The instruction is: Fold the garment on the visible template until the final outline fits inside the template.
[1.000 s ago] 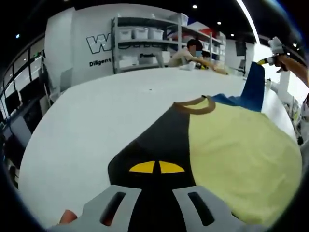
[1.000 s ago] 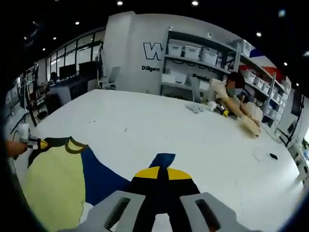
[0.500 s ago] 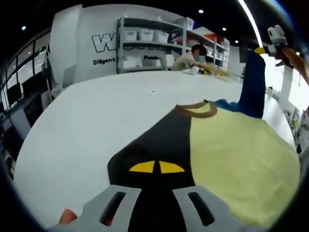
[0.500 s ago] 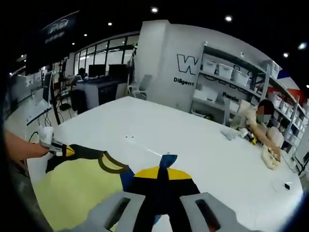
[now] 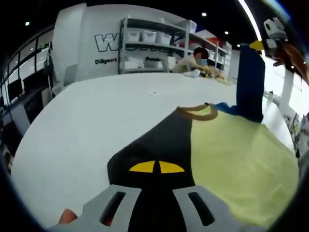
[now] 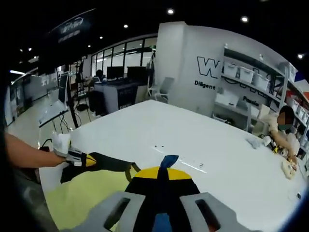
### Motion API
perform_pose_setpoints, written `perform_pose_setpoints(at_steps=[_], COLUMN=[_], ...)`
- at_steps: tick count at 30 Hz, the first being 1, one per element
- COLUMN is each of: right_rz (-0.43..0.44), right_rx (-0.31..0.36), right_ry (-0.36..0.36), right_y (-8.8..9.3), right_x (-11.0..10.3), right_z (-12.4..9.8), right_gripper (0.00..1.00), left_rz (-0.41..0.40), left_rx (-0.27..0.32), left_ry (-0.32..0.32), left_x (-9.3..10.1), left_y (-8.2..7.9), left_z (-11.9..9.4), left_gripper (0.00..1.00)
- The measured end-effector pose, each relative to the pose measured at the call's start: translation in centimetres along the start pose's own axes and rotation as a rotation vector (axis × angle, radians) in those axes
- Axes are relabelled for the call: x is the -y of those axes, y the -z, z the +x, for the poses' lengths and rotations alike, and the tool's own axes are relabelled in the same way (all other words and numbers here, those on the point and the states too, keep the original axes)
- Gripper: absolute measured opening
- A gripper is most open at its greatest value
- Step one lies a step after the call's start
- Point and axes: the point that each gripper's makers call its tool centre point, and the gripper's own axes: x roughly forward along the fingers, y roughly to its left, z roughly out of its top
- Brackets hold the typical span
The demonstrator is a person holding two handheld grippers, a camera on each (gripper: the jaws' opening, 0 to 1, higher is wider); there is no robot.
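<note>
Both grippers' fingers are clamped on the garment (image 5: 227, 154), the left gripper (image 5: 157, 205) pinning its black sleeve low on the white surface (image 5: 87, 116), the right gripper (image 6: 161, 212) lifting the blue sleeve at upper right.

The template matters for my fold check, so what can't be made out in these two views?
- Template: no outline can be told apart on the white table in either view.
- Garment: its near hem is cut off by the left gripper view's lower edge.
- Right gripper: its pinch on the blue sleeve is hidden beneath the cloth.
- Wall lettering: too small to read.
</note>
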Motion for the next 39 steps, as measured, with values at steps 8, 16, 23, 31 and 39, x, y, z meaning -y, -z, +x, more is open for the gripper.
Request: perform_pose_setpoints(at_steps=[8, 16, 23, 31, 39], right_rz=[-0.028, -0.043, -0.051, -0.039, -0.055], right_rx=[-0.018, -0.045, -0.083, -0.151, -0.216], right_ry=[-0.087, -0.177, -0.221, -0.254, -0.28], right_y=[-0.3, 0.0, 1.5, 4.6, 7.2], right_x=[-4.4, -8.7, -11.2, -14.2, -17.6], right_z=[2.4, 4.8, 7.2, 10.5, 13.4], right_gripper=[0.0, 0.0, 0.0, 0.0, 0.0], left_rz=[-0.01, -0.015, -0.018, -0.02, -0.029], left_rx=[0.008, 0.013, 0.019, 0.025, 0.031], left_ry=[0.004, 0.008, 0.009, 0.009, 0.008], left_x=[0.0, 0.0, 0.0, 0.0, 0.1], left_y=[0.0, 0.0, 0.0, -0.1, -0.1], left_z=[0.1, 0.1, 0.1, 0.1, 0.1], left_gripper=[0.0, 0.0, 0.0, 0.0, 0.0])
